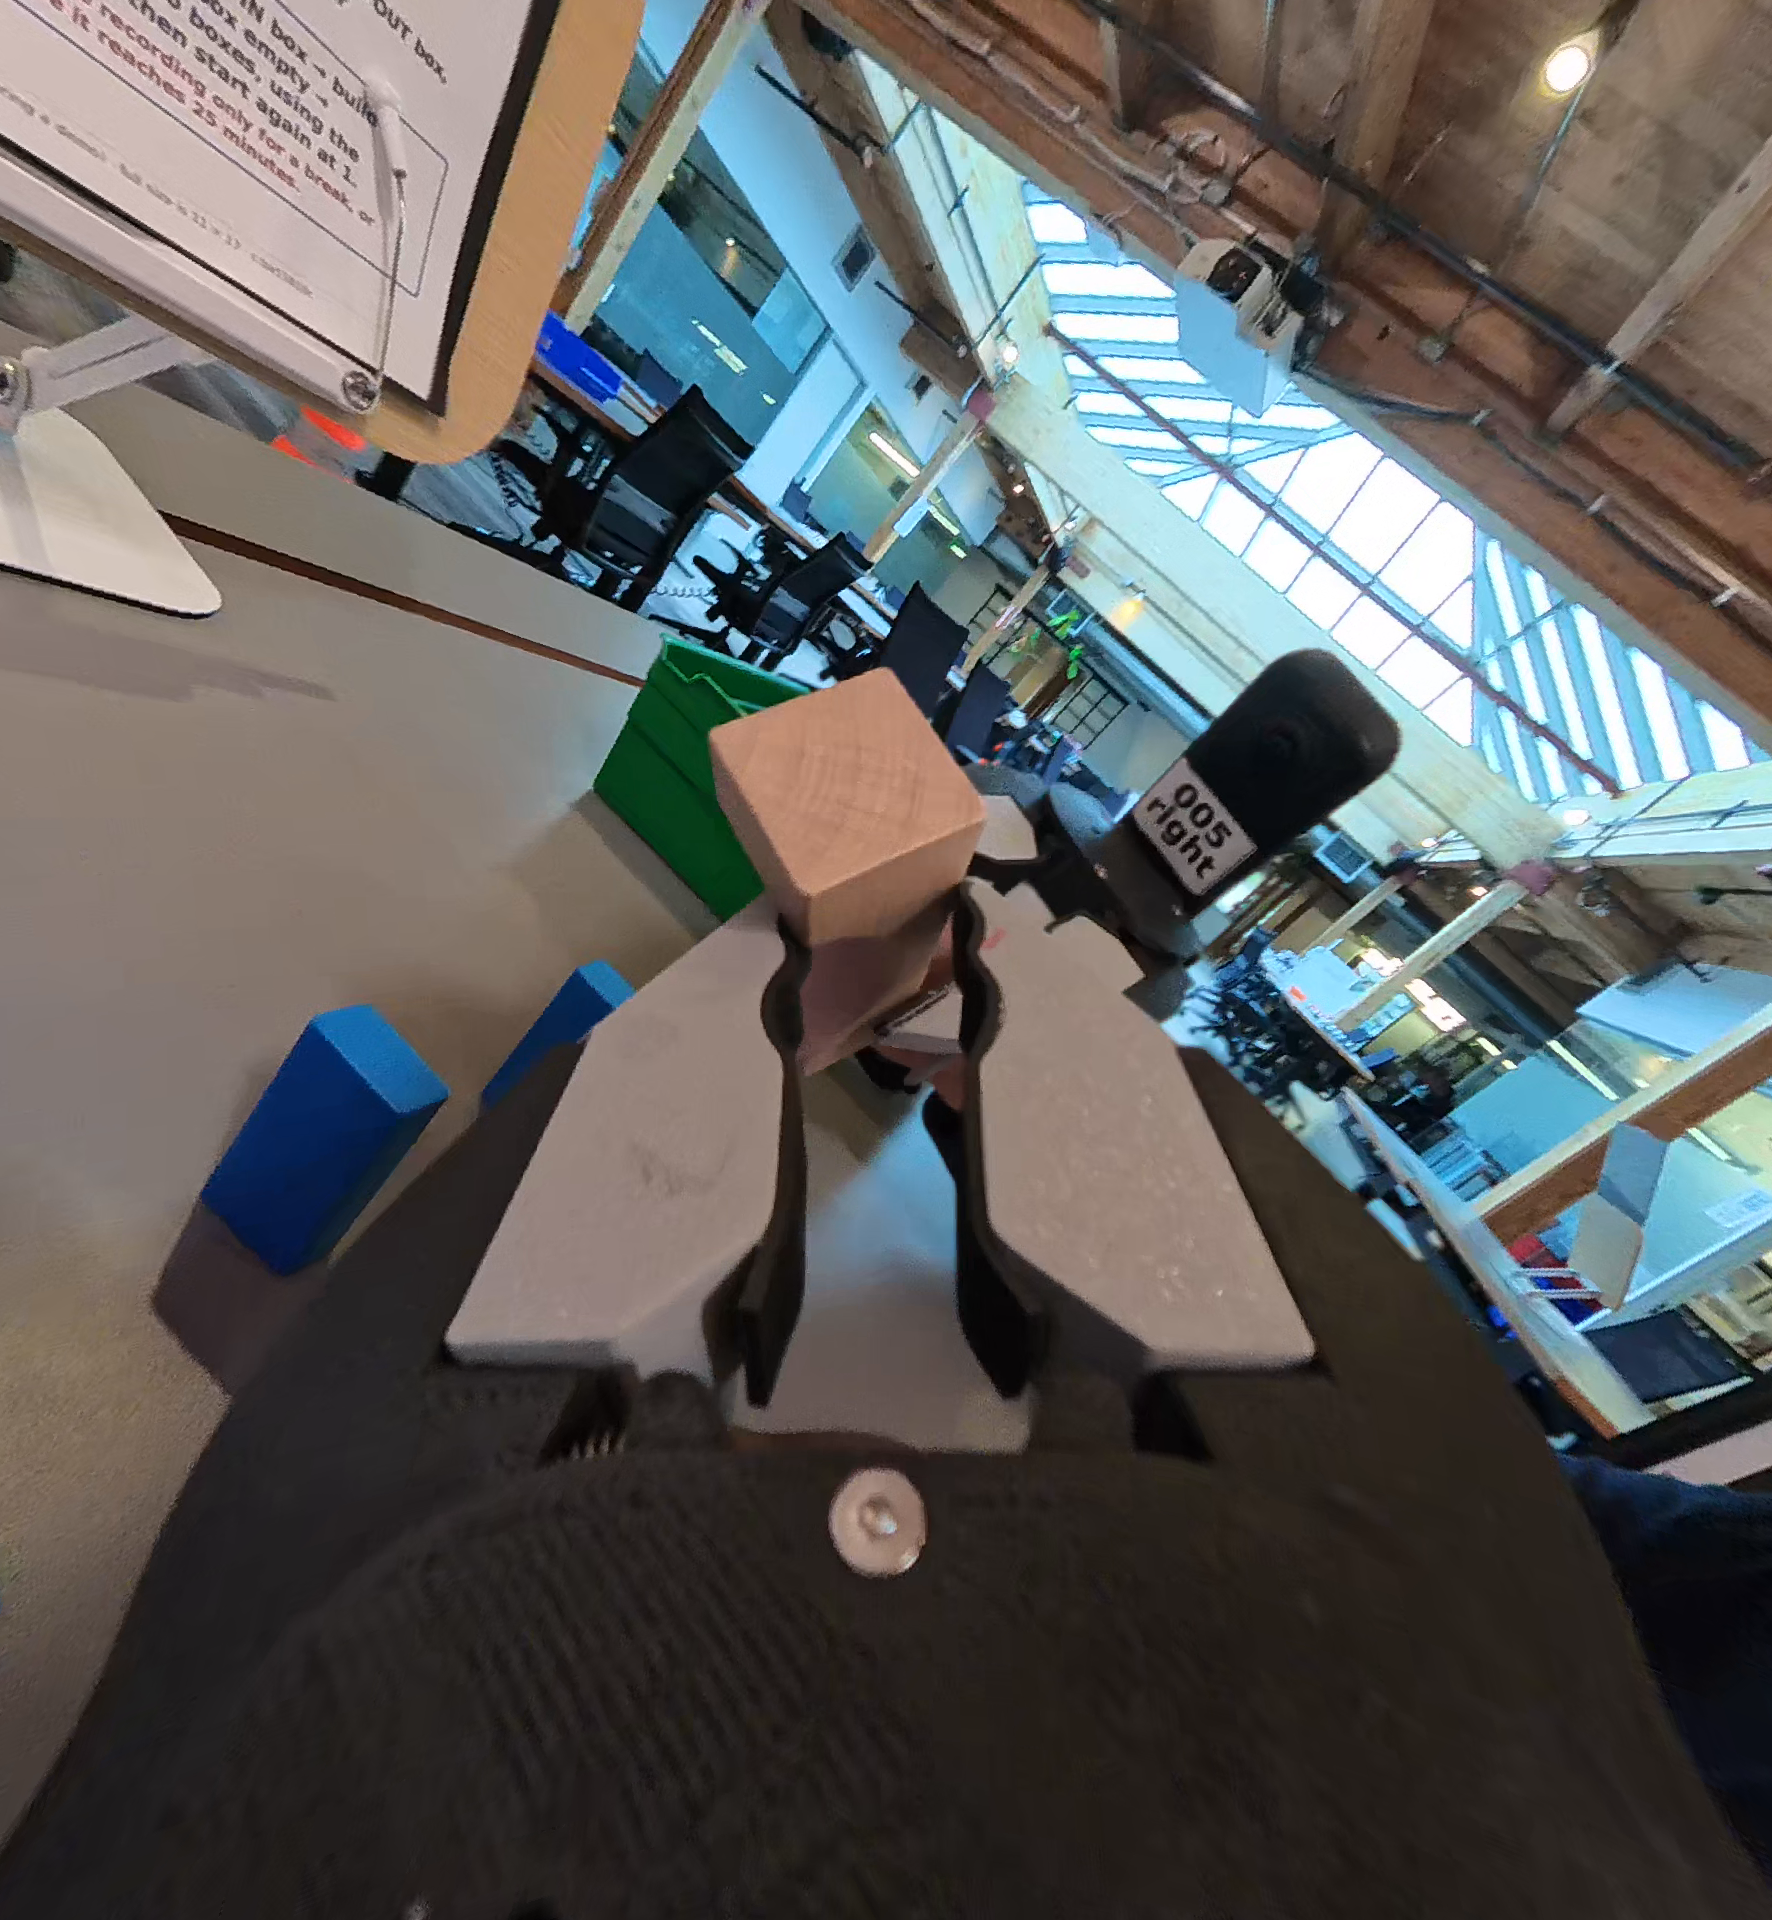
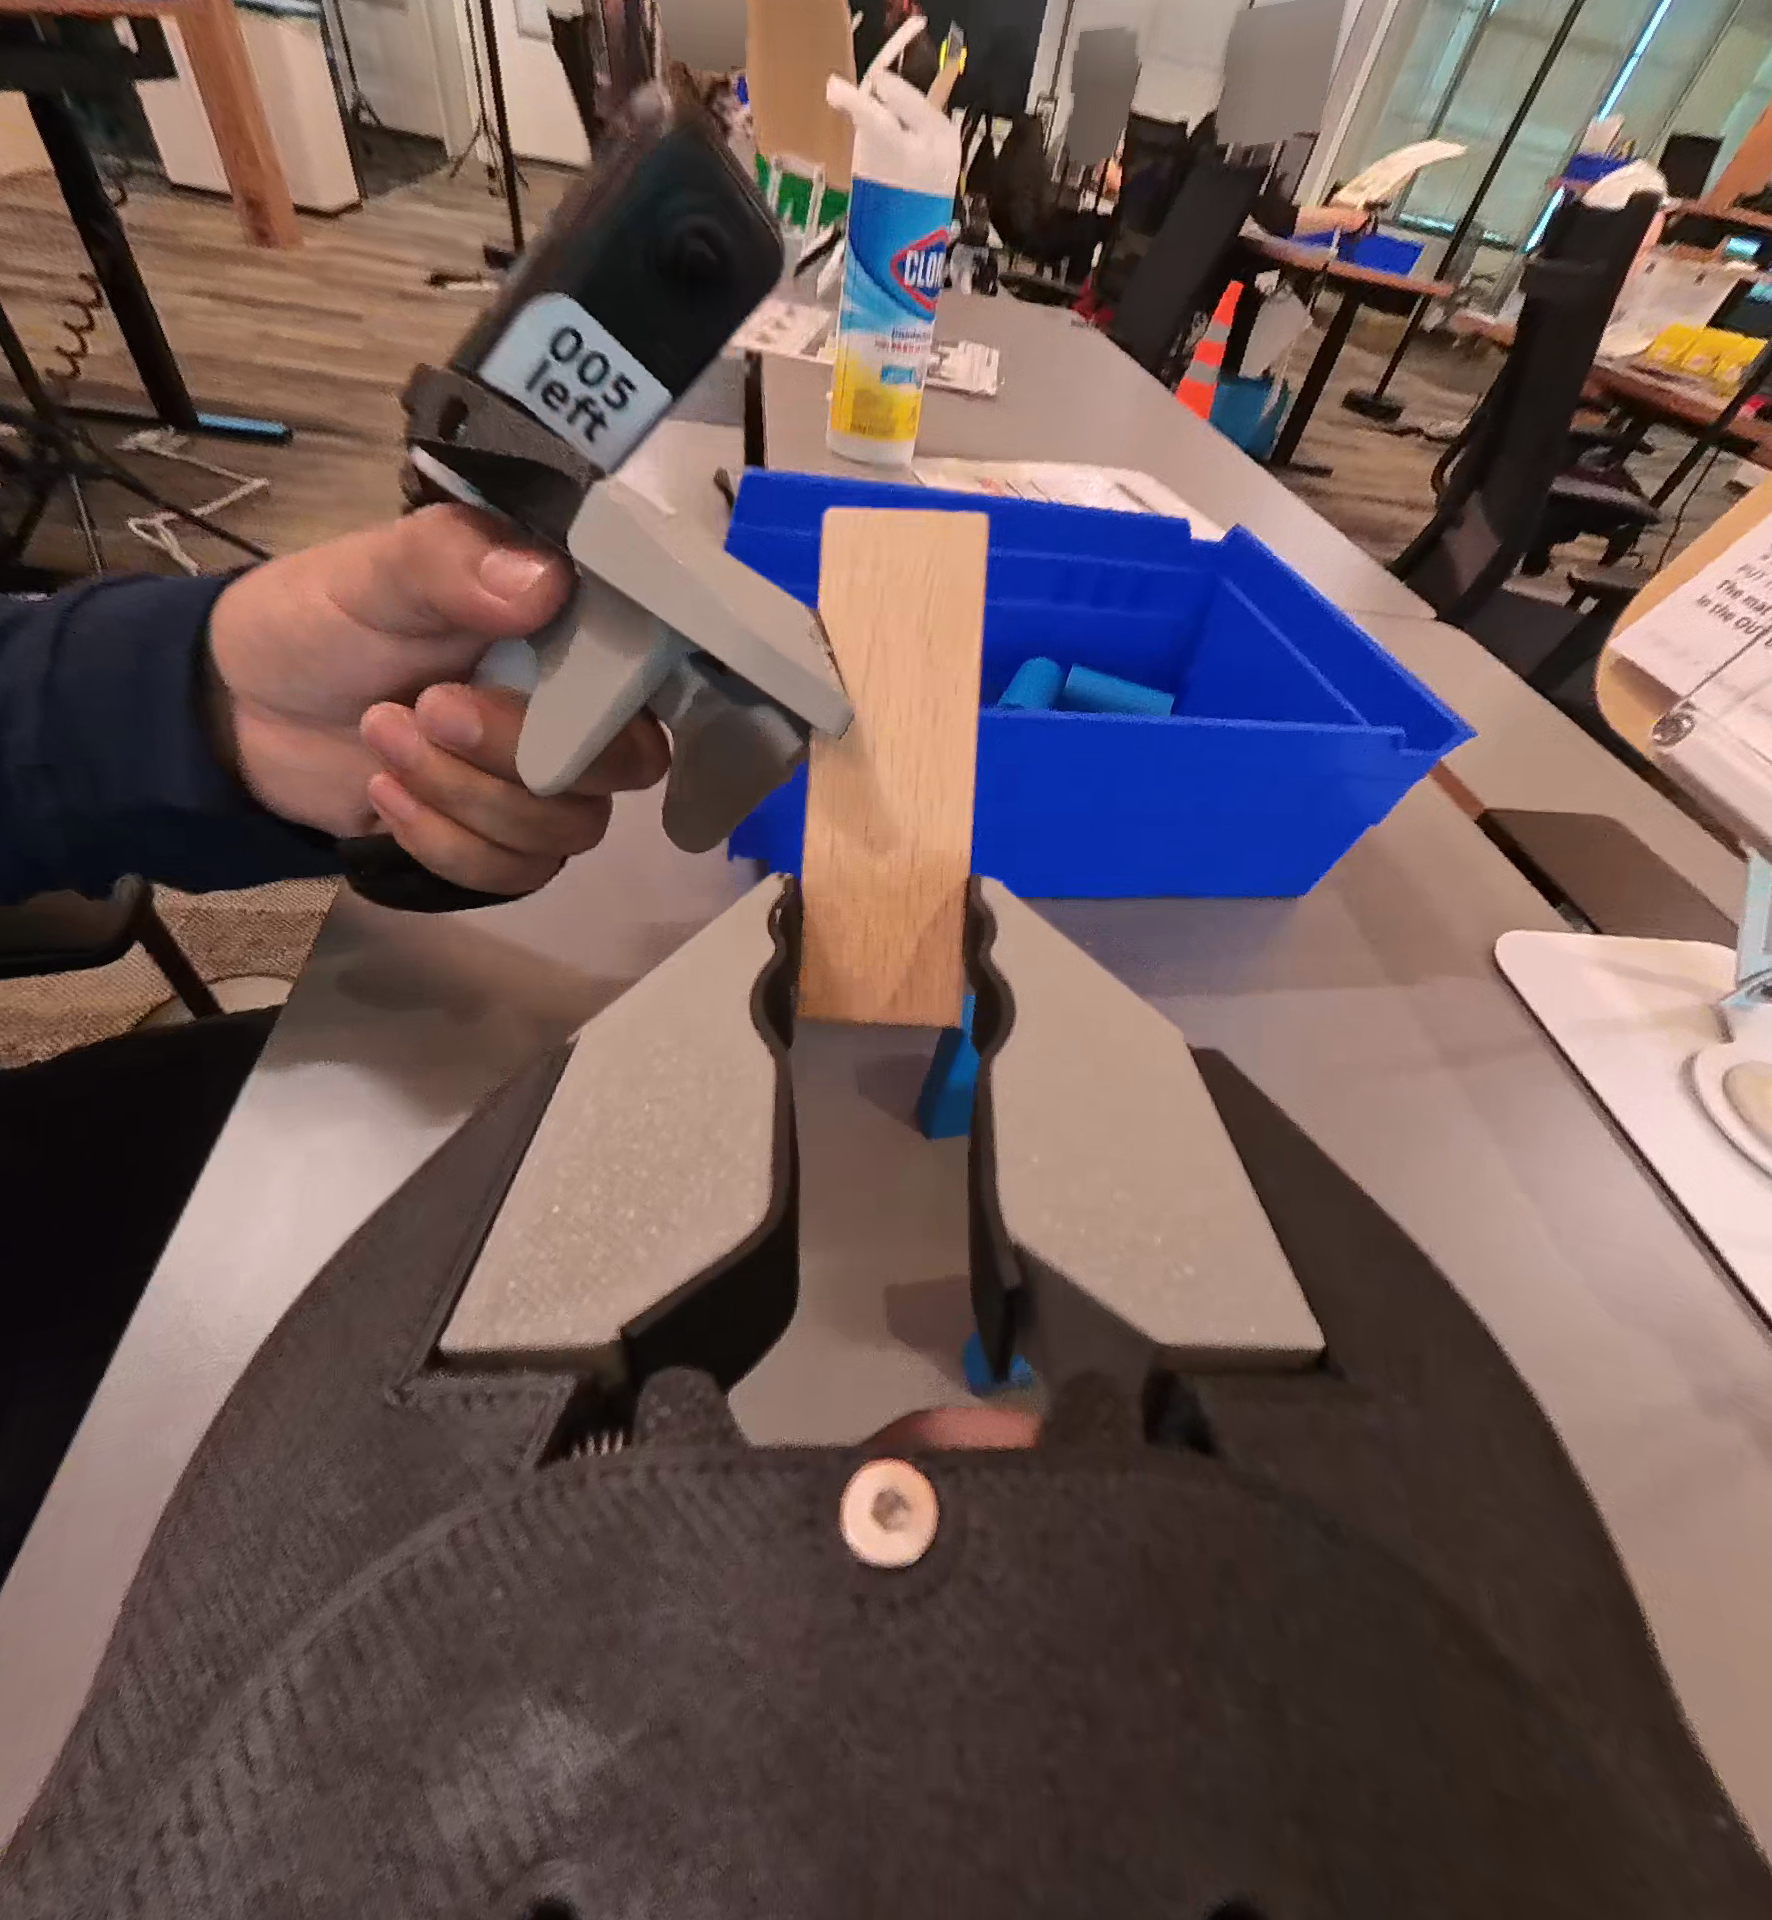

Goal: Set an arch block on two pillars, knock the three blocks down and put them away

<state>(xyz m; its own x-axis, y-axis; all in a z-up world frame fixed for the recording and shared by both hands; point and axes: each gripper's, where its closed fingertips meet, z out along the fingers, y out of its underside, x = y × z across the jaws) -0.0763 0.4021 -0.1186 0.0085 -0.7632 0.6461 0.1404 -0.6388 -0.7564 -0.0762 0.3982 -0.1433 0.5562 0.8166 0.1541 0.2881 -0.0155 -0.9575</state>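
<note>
Looking along our left claw (image 1: 877, 977), we see it clamped on one end of a smooth, square-ended wooden block (image 1: 846, 795), above two blue pillars (image 1: 326, 1132) standing on the grey table (image 1: 238, 790). From our right claw (image 2: 882, 956), likewise clamped on the grainy plank-like block (image 2: 897, 748), a glossy blue bin (image 2: 1225, 790) sits behind.

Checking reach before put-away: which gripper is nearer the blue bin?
Left. The left gripper grips the block right before the bin; the right gripper holds its end farther back.
</note>
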